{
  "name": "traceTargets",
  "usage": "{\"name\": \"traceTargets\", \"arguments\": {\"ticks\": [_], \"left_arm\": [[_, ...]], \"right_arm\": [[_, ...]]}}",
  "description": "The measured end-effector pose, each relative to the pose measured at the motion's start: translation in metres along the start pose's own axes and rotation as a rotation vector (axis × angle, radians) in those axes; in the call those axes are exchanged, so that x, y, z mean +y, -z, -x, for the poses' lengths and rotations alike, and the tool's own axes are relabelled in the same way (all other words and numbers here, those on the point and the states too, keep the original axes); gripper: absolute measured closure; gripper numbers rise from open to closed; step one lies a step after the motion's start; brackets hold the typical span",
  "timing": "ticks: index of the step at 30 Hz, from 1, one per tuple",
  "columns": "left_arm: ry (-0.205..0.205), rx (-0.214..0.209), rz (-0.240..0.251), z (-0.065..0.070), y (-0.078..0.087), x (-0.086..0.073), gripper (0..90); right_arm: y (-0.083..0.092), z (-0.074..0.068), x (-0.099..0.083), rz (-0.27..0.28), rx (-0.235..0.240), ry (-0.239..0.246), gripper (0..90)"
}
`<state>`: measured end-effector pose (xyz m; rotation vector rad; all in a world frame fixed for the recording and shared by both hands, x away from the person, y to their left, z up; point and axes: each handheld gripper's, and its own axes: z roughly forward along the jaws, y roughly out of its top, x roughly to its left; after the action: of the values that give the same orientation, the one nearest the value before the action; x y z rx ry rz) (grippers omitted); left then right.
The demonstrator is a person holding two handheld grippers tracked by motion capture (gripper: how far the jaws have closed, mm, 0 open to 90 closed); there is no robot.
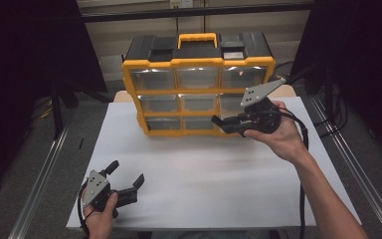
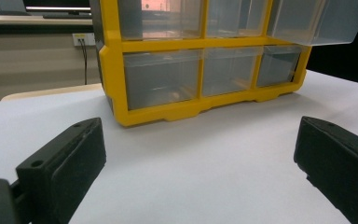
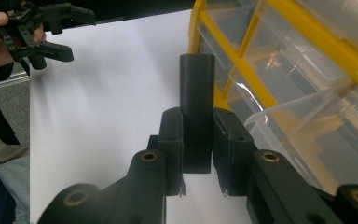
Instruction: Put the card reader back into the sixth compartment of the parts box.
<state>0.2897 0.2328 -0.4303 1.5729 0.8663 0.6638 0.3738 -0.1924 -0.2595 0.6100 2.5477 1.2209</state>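
Right gripper clamps a black rectangular plastic block beside the yellow-framed clear-drawer organiser; left gripper gapes empty; the block could slip free and fall

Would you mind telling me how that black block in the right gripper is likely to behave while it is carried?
The black block looks rigid: its straight edges show no bending between the right gripper's fingers. Its smooth, slightly glossy faces may slip. Standing tall above the grip, it could pivot if knocked against the yellow drawer organizer.
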Motion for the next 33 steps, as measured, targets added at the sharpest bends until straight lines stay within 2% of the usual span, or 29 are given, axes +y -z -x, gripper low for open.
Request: {"name": "traceTargets", "arguments": {"ticks": [7,15,25,33], "left_arm": [[-0.002,0.001,-0.001,0.000,0.000,0.000,2.3],[-0.002,0.001,0.000,0.000,0.000,0.000,2.3],[-0.004,-0.001,-0.002,0.000,0.000,0.000,2.3],[0.000,-0.001,0.004,0.000,0.000,0.000,2.3]], "right_arm": [[0.009,0.004,0.007,-0.002,-0.020,0.003,73.8],[0.022,0.013,0.012,-0.031,-0.053,0.006,73.8],[0.035,0.031,0.018,-0.065,-0.112,-0.023,73.8],[0.040,0.038,0.022,-0.084,-0.139,-0.029,73.7]]}}
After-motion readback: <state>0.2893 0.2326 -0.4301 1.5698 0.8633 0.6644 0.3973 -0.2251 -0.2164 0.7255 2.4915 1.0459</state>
